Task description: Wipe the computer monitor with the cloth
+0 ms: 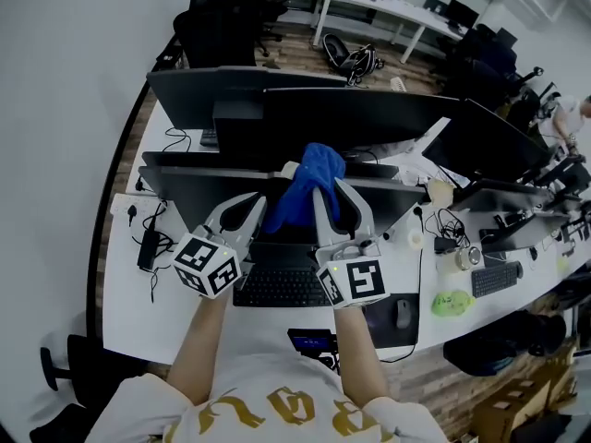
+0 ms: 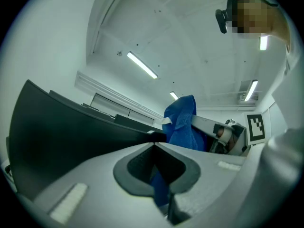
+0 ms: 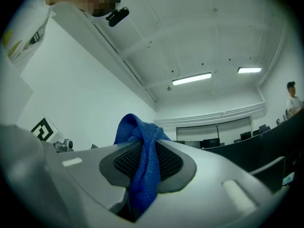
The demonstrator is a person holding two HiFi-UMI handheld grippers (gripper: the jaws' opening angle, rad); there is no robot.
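Both grippers are clamped shut on the blue cloth (image 1: 309, 187), the left gripper (image 1: 254, 206) pinching a lower corner and the right gripper (image 1: 325, 187) a bunched fold, raised before the nearest computer monitor (image 1: 180, 197). With the cloth bunched, the hard jaw tips could scrape the screen. The thin left pinch might also slip free.

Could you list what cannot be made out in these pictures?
- Head view: whether the blue cloth touches the monitor; the right gripper and left gripper cover that spot.
- Head view: the green object on the desk is too small to identify.
- Left gripper view: how much cloth it holds; its own body hides that.
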